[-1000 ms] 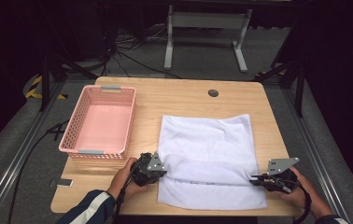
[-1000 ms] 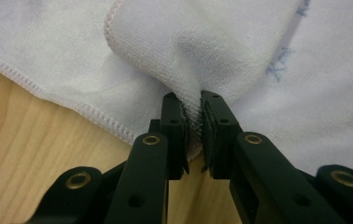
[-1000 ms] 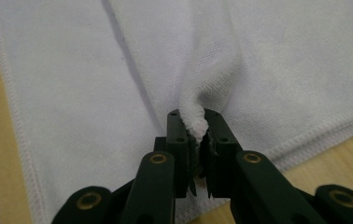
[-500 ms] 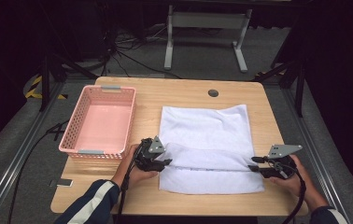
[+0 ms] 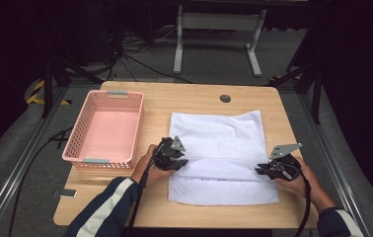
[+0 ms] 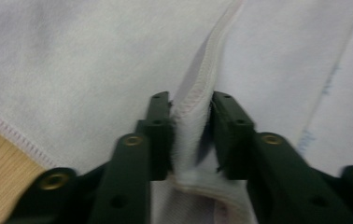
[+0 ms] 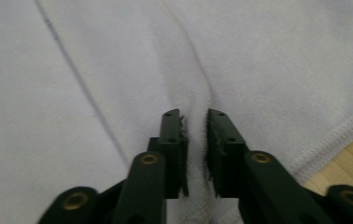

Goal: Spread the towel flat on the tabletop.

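- From the high view the tips of both grippers are too small and dark to read, and each hand covers most of its tool; the person is cut off at the forearms by the bottom edge.
- The left gripper (image 6: 191, 135) has its jaws closed on a raised, stitched fold of the white towel (image 5: 219, 153); they have just been closing, with the cloth between them.
- The right gripper (image 7: 195, 154) pinches a softer ridge of the same cloth, jaws drawn close together on it.
- In the high view the left gripper (image 5: 174, 155) sits at the towel's left edge, the right gripper (image 5: 268, 170) at its right edge.
- The towel lies on a pale wooden table (image 5: 199, 98), just beside an empty pink basket (image 5: 103, 131).
- Grey floor, cables and a metal stand (image 5: 216, 19) lie behind in the dark.
- Since a second ago, the towel's near edge has been carried up over its middle, and both hands sit farther from the table's near edge.
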### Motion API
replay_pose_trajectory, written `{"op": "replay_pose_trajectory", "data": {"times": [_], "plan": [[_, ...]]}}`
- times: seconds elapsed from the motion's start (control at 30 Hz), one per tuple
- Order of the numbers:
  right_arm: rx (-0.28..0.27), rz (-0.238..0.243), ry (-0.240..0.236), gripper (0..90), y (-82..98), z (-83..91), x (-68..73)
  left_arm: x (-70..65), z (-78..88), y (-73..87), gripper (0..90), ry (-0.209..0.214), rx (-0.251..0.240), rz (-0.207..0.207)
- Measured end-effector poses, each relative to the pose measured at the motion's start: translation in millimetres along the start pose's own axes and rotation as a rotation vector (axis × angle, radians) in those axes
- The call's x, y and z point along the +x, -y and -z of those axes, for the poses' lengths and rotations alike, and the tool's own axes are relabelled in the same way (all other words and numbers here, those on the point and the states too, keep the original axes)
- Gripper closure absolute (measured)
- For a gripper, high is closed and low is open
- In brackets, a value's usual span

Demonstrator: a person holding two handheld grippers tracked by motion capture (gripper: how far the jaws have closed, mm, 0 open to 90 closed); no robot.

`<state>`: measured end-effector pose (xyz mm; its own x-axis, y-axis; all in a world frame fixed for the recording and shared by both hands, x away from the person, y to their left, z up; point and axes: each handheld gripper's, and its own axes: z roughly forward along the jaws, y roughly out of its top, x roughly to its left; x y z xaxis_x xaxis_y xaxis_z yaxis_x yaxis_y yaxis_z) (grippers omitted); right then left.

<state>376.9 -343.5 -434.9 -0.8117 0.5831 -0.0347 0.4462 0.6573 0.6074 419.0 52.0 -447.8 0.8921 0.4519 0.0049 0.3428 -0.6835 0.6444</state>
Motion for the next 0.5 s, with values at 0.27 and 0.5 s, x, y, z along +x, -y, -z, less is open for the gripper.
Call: {"op": "replay_pose_trajectory", "data": {"times": [0.27,0.5], "plan": [[-0.112,0.098,-0.007,86.0,1.3,35.5,9.2,-18.9,33.8,-1.5,84.5,0.026,-0.093,-0.084],[-0.124,0.215,-0.055,83.4,26.4,57.8,34.0,-59.5,58.7,21.3,80.0,0.082,-0.095,-0.190]]}}
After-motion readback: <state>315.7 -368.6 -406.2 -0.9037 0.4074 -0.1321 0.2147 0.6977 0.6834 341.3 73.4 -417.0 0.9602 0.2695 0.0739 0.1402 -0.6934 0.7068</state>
